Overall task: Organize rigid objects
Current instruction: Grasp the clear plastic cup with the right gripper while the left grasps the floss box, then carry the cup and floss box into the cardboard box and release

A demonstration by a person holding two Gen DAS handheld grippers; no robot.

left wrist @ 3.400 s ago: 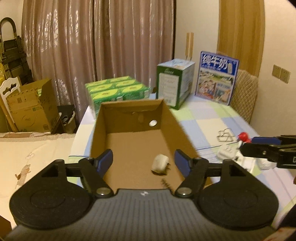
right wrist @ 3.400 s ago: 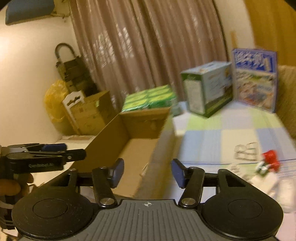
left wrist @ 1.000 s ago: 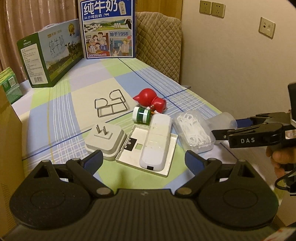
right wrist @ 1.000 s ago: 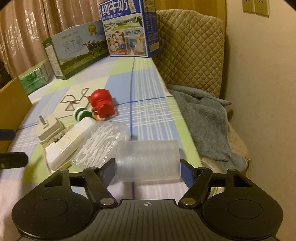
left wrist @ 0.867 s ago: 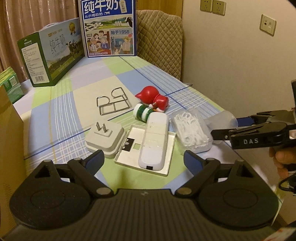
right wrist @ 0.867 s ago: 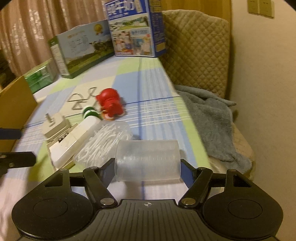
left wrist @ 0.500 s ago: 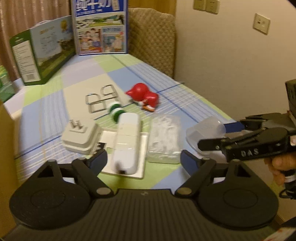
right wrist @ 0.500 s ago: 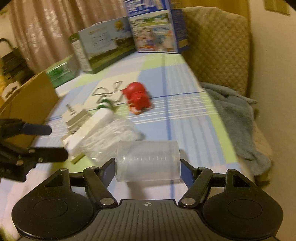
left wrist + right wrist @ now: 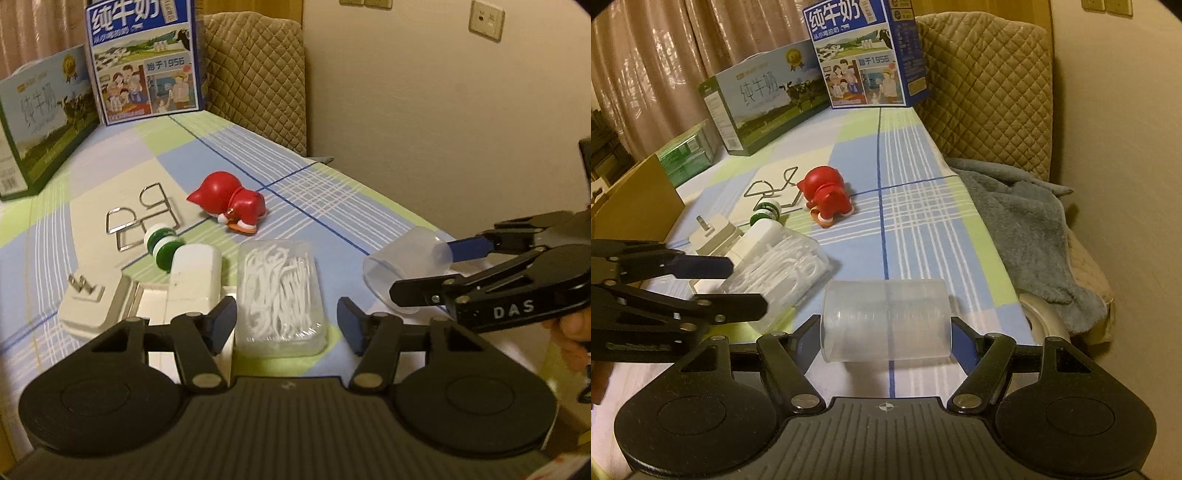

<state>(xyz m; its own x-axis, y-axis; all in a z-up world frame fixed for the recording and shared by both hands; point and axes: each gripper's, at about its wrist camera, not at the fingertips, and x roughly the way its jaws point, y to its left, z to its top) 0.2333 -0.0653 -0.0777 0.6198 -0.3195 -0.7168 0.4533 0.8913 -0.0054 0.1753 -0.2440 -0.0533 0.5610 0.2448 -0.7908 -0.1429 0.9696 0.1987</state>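
My right gripper (image 9: 885, 341) is shut on a clear plastic cup (image 9: 886, 320) held sideways above the checked tablecloth; the cup also shows in the left wrist view (image 9: 402, 266). My left gripper (image 9: 287, 321) is open, its fingers either side of a clear box of white floss picks (image 9: 280, 291), which also shows in the right wrist view (image 9: 783, 273). Beyond lie a white charger (image 9: 195, 273) on a white tray, a white plug adapter (image 9: 92, 301), a green-and-white bottle (image 9: 162, 247), a red toy figure (image 9: 229, 203) and a wire holder (image 9: 144, 218).
Two milk cartons (image 9: 140, 62) stand at the far end of the table. A cardboard box (image 9: 631, 195) sits at the left. A quilted chair back (image 9: 990, 92) with a grey towel (image 9: 1027, 221) is beside the table's right edge, near the wall.
My left gripper has moved right and closer, from the charger and tray to straddle the floss pick box. My right gripper still holds the cup and has shifted a little.
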